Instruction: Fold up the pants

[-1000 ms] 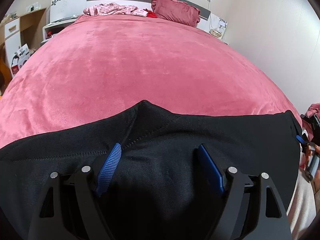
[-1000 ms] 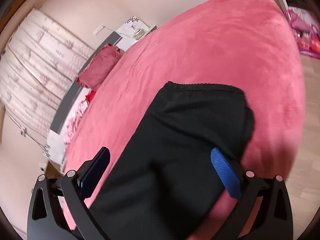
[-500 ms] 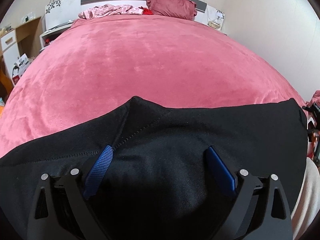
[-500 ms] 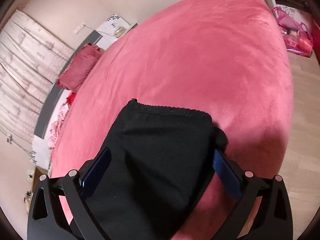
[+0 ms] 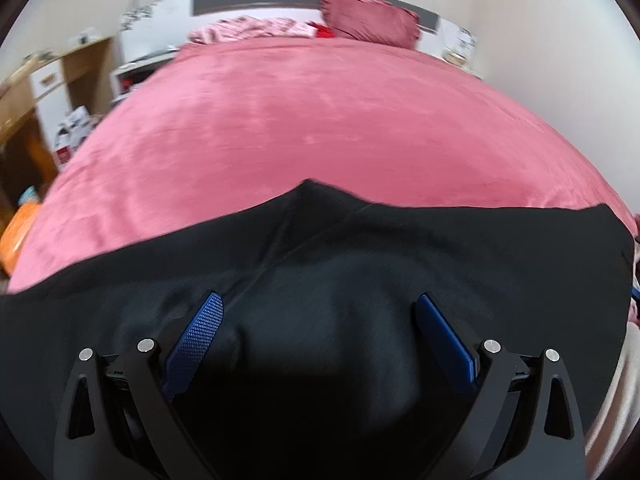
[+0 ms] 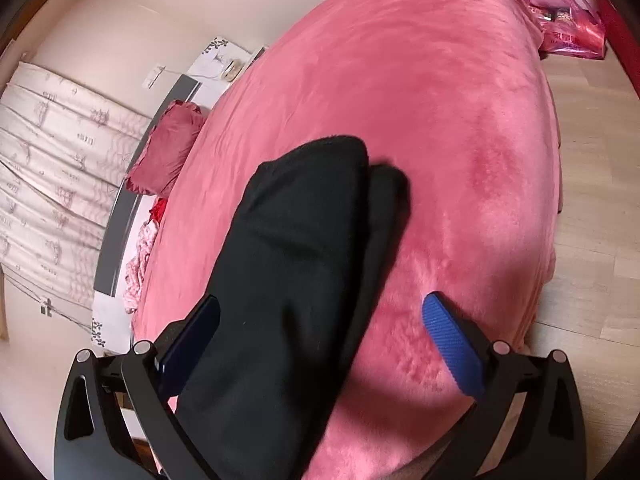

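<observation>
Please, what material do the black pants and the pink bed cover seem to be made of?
Black pants: probably a matte knit, like jersey or sweatshirt cotton; the surface is dull, drapes in soft folds and shows a stitched seam. The exact fibre cannot be told.
Pink bed cover: apparently plush fleece or velvet-like fabric; its short pile shows lighter and darker brushed patches with a soft sheen.

No legible text, label, brand, number or sign in either view. Faint printed marks on pale curtain (image 6: pixel 52 152): too blurred to read. Print on pink plastic bag (image 6: pixel 568 32) and on box (image 5: pixel 74 128) beside desk: too small to read.
</observation>
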The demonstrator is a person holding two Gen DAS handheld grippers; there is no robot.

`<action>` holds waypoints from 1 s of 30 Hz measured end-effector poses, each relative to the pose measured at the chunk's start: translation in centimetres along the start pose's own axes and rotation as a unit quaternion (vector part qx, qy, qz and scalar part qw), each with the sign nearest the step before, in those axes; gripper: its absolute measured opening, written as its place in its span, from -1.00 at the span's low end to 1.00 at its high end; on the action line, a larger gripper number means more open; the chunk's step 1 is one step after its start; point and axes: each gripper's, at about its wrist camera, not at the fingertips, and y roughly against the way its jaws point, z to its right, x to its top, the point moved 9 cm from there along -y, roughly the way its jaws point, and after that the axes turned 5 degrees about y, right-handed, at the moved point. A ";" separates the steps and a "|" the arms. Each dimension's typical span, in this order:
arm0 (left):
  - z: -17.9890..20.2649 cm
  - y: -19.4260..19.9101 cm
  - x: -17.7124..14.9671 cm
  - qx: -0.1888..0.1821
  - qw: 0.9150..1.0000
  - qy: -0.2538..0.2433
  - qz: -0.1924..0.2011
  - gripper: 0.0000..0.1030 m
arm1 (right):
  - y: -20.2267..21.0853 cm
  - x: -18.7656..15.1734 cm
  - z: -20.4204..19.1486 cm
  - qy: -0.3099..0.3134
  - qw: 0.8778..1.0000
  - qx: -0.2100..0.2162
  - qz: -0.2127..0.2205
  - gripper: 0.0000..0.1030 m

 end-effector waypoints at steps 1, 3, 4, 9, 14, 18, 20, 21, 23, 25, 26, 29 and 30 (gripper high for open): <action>-0.3 0.4 -0.1 0.000 1.000 0.007 0.005 0.87 | 0.2 0.1 0.1 -0.006 1.000 0.006 0.003 0.97; -0.9 1.0 -0.2 0.003 1.000 0.019 0.017 0.88 | 0.8 0.2 0.5 -0.026 0.999 0.022 0.023 0.96; -1.3 1.2 0.0 0.009 0.999 0.025 0.020 0.90 | 1.1 0.2 0.8 -0.036 0.999 0.028 0.030 0.96; -3.1 1.5 0.4 0.040 0.997 0.059 0.024 0.91 | 0.6 0.8 0.6 -0.033 0.998 0.035 0.035 0.95; -3.1 0.7 -0.1 0.048 0.997 0.051 0.011 0.93 | -0.6 2.0 -0.3 -0.042 0.997 0.043 0.052 0.92; -3.0 0.2 -0.4 0.064 0.997 0.038 0.004 0.93 | -2.3 2.3 -1.7 -0.030 0.997 0.046 0.050 0.65; -3.1 0.2 -0.4 0.063 0.997 0.039 0.004 0.93 | -2.7 2.5 -1.5 -0.035 0.997 0.048 0.054 0.65; -3.1 0.1 -0.4 0.061 0.997 0.041 0.003 0.93 | -2.7 2.6 -1.2 -0.039 0.996 0.048 0.056 0.65; -3.2 0.0 -0.5 0.058 0.997 0.042 0.000 0.93 | -2.9 2.7 -1.3 -0.029 0.997 0.041 0.057 0.64; -3.2 -0.1 -0.5 0.061 0.997 0.041 -0.001 0.93 | -2.9 2.5 -1.7 -0.015 0.998 0.031 0.057 0.45; -3.1 -0.1 -0.5 0.062 0.997 0.039 -0.001 0.93 | -2.9 2.5 -1.7 -0.017 0.998 0.033 0.058 0.33; -3.1 -0.1 -0.5 0.063 0.997 0.039 -0.001 0.94 | -3.1 2.3 -0.8 -0.049 0.996 0.051 0.050 -0.48; -3.1 0.0 -0.6 0.061 0.997 0.041 -0.001 0.94 | -2.9 2.3 -0.9 -0.053 0.996 0.058 0.049 -0.52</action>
